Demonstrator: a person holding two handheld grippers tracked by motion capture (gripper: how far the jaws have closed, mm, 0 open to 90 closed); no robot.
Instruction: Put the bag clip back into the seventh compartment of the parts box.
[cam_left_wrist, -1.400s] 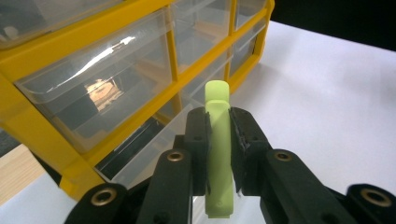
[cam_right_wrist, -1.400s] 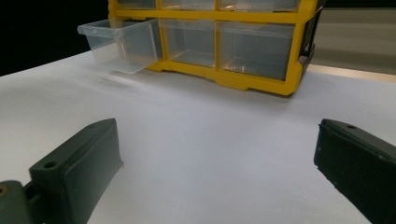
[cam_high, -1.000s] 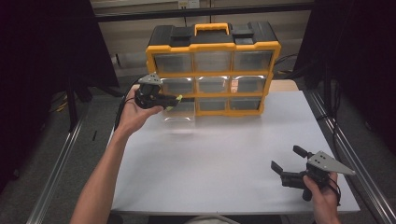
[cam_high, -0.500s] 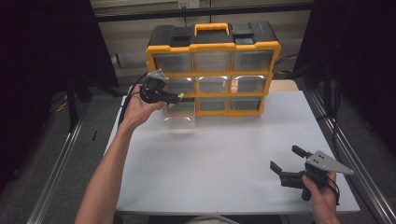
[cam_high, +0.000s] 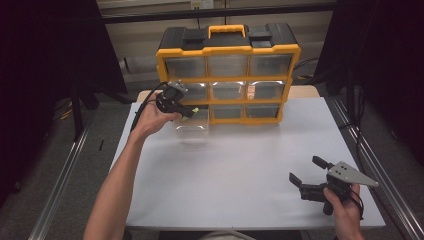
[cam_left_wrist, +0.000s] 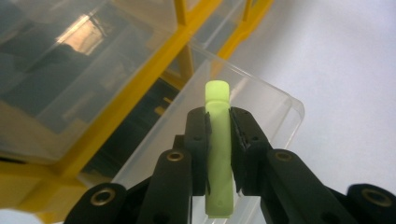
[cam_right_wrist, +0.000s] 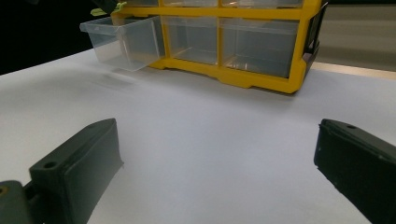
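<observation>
A yellow and black organiser cabinet (cam_high: 228, 50) with clear drawers stands at the back of the white table (cam_high: 240, 165). Its bottom-left clear drawer (cam_high: 192, 127) is pulled out over the table; the same drawer (cam_right_wrist: 122, 41) shows at the upper left of the right gripper view. My left gripper (cam_high: 187, 111) hovers over that drawer, shut on a pale green stick (cam_left_wrist: 218, 144) that points out past the fingertips above the drawer (cam_left_wrist: 252, 100). My right gripper (cam_high: 306, 171) rests at the table's front right, jaws wide apart with nothing between them.
Metal rails (cam_high: 65, 165) run along both sides of the table, with dark floor beyond. The other cabinet drawers (cam_high: 227, 65) are pushed in. Bare white tabletop lies between the two grippers.
My left gripper has shifted right and slightly forward with the green stick, ending over the pulled-out drawer. The right gripper has stayed in place.
</observation>
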